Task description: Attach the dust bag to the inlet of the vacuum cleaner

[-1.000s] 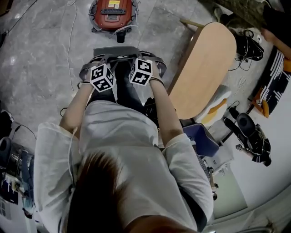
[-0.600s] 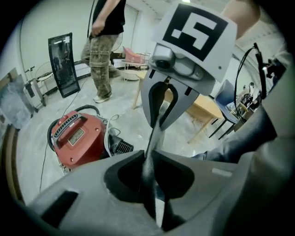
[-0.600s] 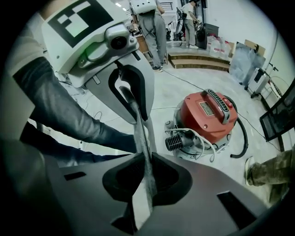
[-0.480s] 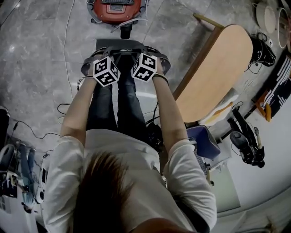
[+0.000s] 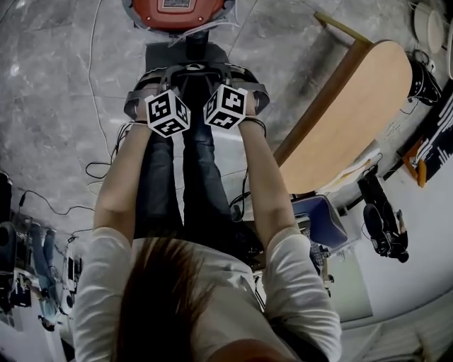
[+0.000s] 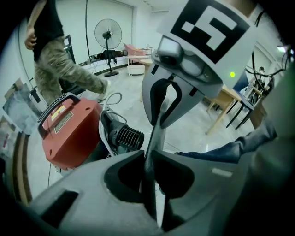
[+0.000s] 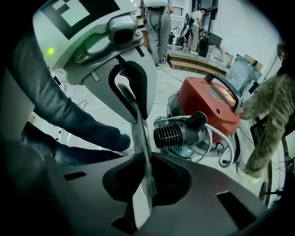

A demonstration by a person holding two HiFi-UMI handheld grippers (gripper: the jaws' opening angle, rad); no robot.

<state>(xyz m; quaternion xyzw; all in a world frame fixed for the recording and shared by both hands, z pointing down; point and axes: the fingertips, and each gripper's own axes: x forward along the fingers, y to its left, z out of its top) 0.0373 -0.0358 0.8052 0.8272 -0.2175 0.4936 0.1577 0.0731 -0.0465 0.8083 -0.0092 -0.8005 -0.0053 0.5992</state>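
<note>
A flat grey dust bag point(image 5: 164, 58) is stretched between my two grippers, over the floor just short of the red vacuum cleaner point(image 5: 185, 8). My left gripper point(image 5: 157, 81) is shut on the bag's left edge and my right gripper point(image 5: 232, 76) on its right edge. In the left gripper view the bag point(image 6: 157, 131) shows edge-on as a thin strip running from my jaws point(image 6: 150, 173) to the right gripper point(image 6: 166, 99). The vacuum's black ribbed inlet point(image 6: 125, 136) points toward the bag. In the right gripper view the strip point(image 7: 138, 133) runs beside the inlet point(image 7: 177, 133).
A wooden table point(image 5: 354, 113) stands to the right, with a blue box point(image 5: 322, 219) and black camera gear point(image 5: 382, 219) near it. Cables point(image 5: 106, 159) trail over the marble floor. A person in camouflage trousers point(image 6: 64, 69) stands behind the vacuum; a fan point(image 6: 108, 34) is farther back.
Both grippers have come down together with the bag held between them, closer to the floor and the vacuum's inlet. The vacuum has slid toward the top edge of the head view.
</note>
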